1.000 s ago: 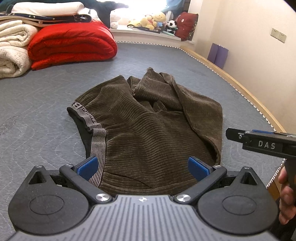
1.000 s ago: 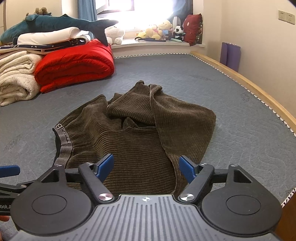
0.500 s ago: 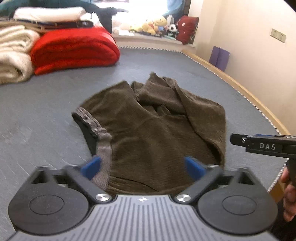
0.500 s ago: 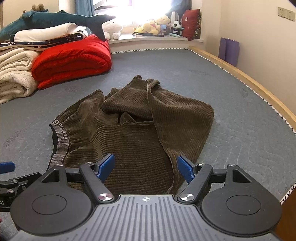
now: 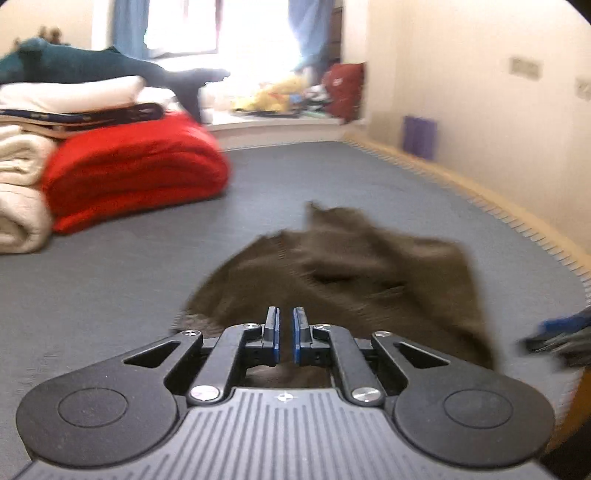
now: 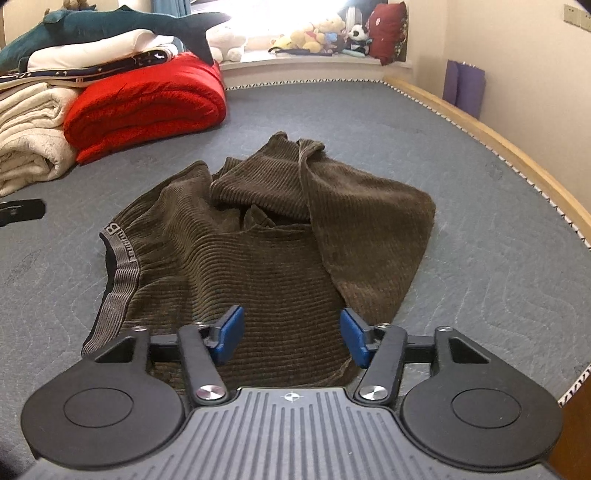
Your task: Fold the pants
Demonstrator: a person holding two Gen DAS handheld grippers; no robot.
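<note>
Dark brown corduroy pants (image 6: pixel 280 236) lie crumpled on the grey mattress (image 6: pixel 480 236), grey waistband (image 6: pixel 122 266) at the left, a leg folded over at the right. My right gripper (image 6: pixel 291 332) is open just above the pants' near edge. My left gripper (image 5: pixel 285 332) has its blue pads nearly together at the pants' (image 5: pixel 332 273) near edge; the view is blurred and I see no cloth between the pads. The right gripper's tip (image 5: pixel 557 332) shows at the right edge of the left wrist view.
Folded red (image 6: pixel 147 107) and cream (image 6: pixel 29 133) blankets are stacked at the back left, a plush shark (image 6: pixel 110 26) on top. A wooden bed edge (image 6: pixel 517 155) runs along the right. Stuffed toys (image 6: pixel 317 37) sit on the window sill.
My left gripper has shut its pads and dropped low toward the pants' near edge, moving fast. My right gripper has moved a little closer to the pants and stays open.
</note>
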